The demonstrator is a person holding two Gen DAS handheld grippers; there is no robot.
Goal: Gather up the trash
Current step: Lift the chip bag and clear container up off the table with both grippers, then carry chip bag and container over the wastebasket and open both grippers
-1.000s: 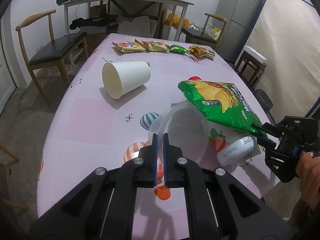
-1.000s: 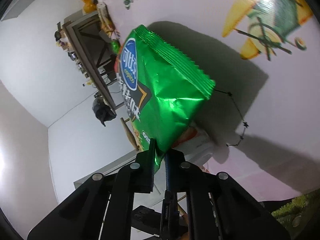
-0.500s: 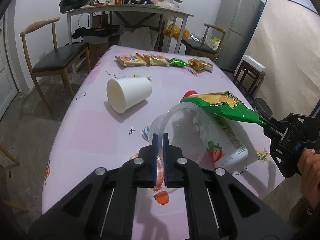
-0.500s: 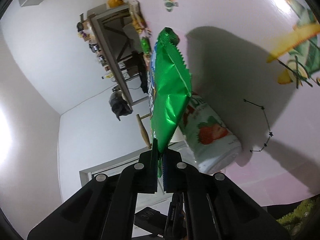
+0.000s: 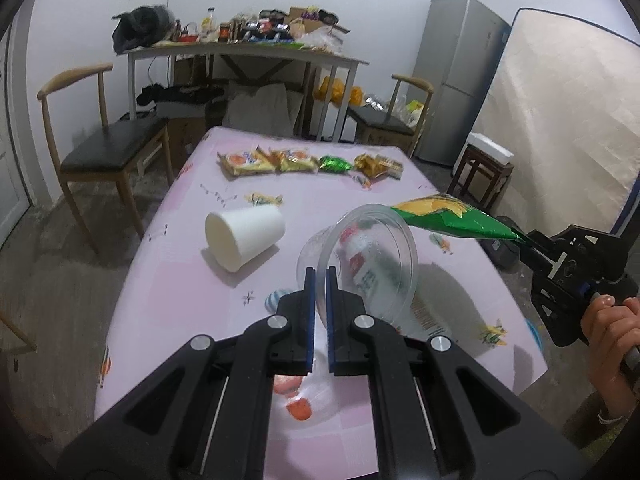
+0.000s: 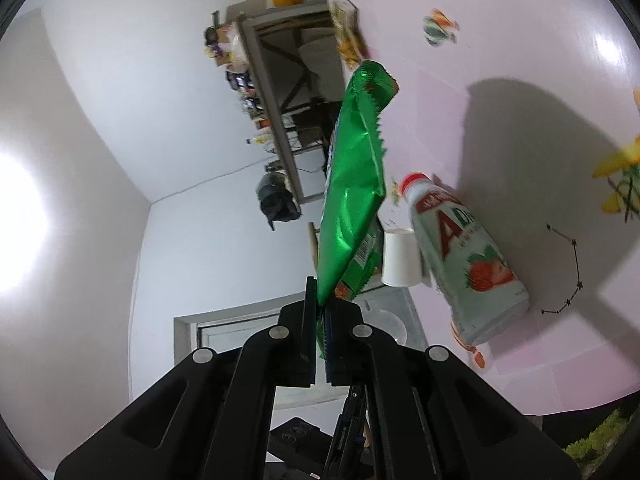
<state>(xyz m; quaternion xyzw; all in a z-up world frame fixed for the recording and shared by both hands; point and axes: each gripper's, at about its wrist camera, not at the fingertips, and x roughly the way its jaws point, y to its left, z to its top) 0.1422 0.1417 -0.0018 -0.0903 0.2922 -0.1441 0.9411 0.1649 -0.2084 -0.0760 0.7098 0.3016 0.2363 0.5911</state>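
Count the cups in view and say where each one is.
2. The clear plastic cup is held up off the table by the left gripper, pinched at its rim. The white paper cup lies on its side on the pink tablecloth.

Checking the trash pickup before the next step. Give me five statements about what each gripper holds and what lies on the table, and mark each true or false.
1. The left gripper has its jaws shut on the rim of the clear plastic cup. True.
2. The right gripper is empty. False: its jaws pinch a corner of the green chip bag.
3. The white paper cup stands upright on the table. False: it lies on its side on the pink tablecloth.
4. The strawberry drink bottle lies on the table, held by neither gripper. True.
5. A row of small snack packets lies at the far end of the table. True.
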